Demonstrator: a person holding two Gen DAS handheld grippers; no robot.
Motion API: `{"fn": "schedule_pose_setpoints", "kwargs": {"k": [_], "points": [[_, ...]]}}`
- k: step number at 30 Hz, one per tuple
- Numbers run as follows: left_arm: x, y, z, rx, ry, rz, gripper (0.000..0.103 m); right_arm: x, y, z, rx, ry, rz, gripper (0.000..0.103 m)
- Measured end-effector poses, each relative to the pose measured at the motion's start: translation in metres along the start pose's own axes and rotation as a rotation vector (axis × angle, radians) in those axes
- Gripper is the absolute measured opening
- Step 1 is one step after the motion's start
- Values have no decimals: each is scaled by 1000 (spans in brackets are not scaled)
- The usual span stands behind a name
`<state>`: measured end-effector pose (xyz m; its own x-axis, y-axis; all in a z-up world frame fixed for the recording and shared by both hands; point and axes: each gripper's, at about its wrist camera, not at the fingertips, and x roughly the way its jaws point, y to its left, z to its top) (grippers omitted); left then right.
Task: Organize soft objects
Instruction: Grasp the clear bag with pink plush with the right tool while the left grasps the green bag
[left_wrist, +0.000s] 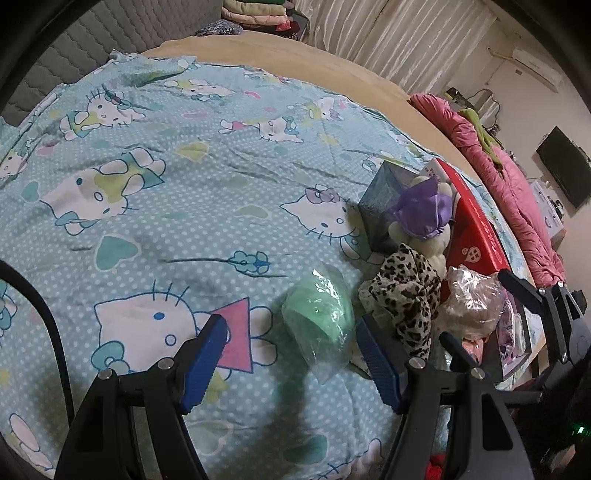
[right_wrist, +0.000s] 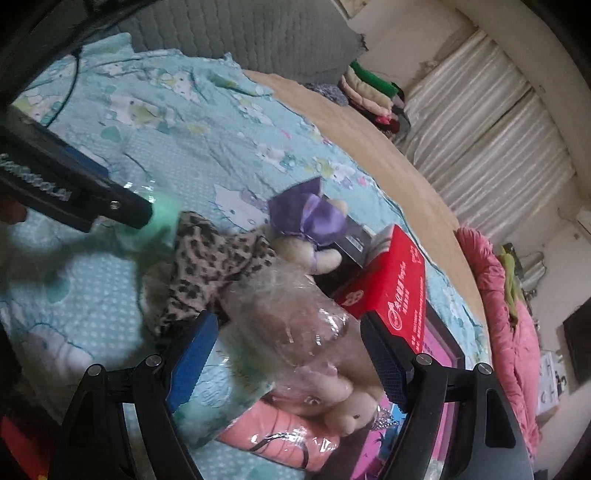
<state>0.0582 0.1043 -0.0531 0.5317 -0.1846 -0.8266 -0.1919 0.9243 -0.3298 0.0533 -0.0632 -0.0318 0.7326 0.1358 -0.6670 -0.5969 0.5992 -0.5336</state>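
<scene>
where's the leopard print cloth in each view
Left wrist: leopard print cloth sits right of centre, just right of the green bundle.
Right wrist: left of centre, above the left pad.
Shared landmark: the red box, to its right in both.

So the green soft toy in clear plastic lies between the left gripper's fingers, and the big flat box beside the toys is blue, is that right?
Not quite. The big flat box is red, as the left wrist view shows. The rest holds: the plastic-wrapped green toy lies between the open left gripper's fingers.
</scene>
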Motion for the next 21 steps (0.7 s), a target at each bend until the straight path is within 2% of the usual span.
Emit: {"fn": "schedule_pose_setpoints", "kwargs": {"k": [4, 8, 10, 14, 21], "points": [[6, -4, 1, 18, 8, 10, 72, 0, 1, 1, -8, -12, 1, 78], [13, -8, 0, 42, 15, 29, 72, 1, 6, 3, -39, -16, 0, 67], [14, -9, 1, 45, 13, 32, 72, 3, 8, 3, -32, -3, 6, 66], [17, -7, 4, 50, -1, 31, 72, 2, -2, 1, 46, -8, 55, 62], [24, -4, 6, 57, -9, 4, 69, -7, -29, -6, 257, -17, 172, 60]]}}
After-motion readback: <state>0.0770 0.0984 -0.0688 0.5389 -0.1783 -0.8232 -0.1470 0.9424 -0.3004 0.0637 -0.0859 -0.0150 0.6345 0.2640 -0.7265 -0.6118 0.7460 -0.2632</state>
